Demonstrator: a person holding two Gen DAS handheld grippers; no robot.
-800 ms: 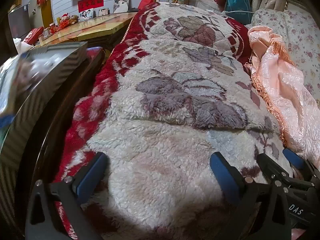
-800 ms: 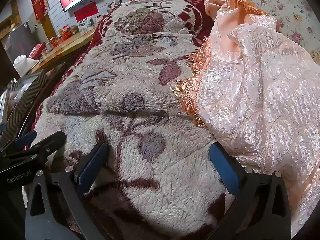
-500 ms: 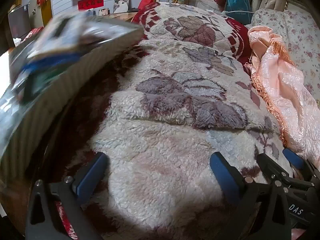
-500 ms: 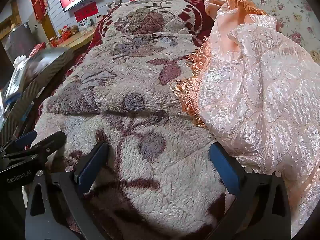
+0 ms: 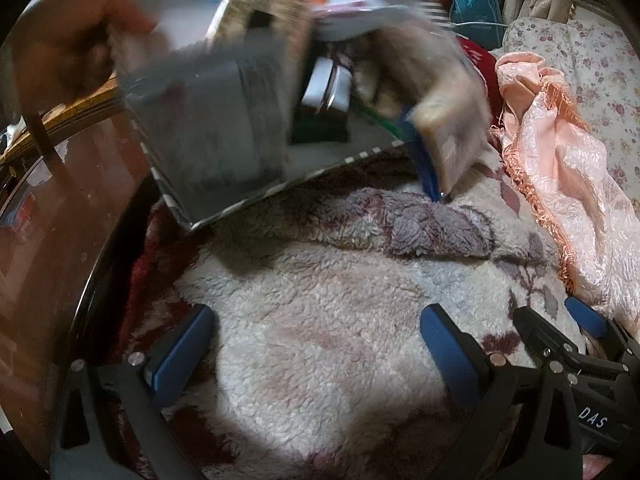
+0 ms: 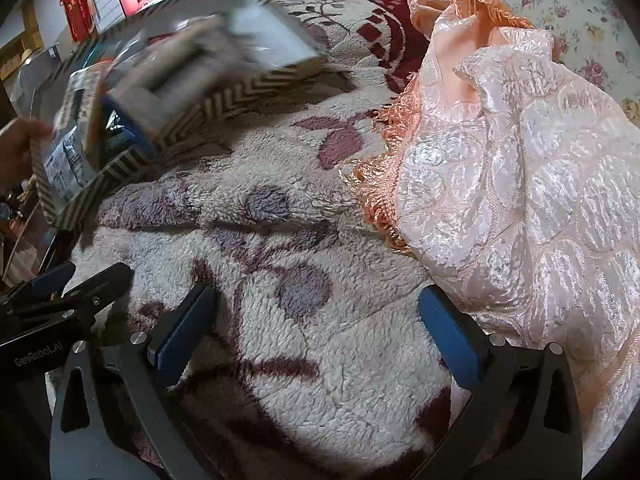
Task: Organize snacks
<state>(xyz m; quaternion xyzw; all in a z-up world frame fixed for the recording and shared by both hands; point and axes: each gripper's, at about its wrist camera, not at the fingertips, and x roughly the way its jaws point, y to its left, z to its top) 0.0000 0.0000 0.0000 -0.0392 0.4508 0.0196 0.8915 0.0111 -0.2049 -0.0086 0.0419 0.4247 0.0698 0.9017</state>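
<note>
Blurring snack packets (image 5: 436, 120) inside box (image 5: 208, 132)

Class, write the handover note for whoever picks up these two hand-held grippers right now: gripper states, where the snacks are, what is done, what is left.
Left hand-held gripper: open, empty, over the fleece blanket.
Right hand-held gripper: open, empty, over the same blanket beside the pink cloth.
Snacks: a bare hand tips a striped box; blurred snack packets spill from it toward the blanket.
Done: nothing sorted.
Left: wait until the packets settle, then organize them.
</note>
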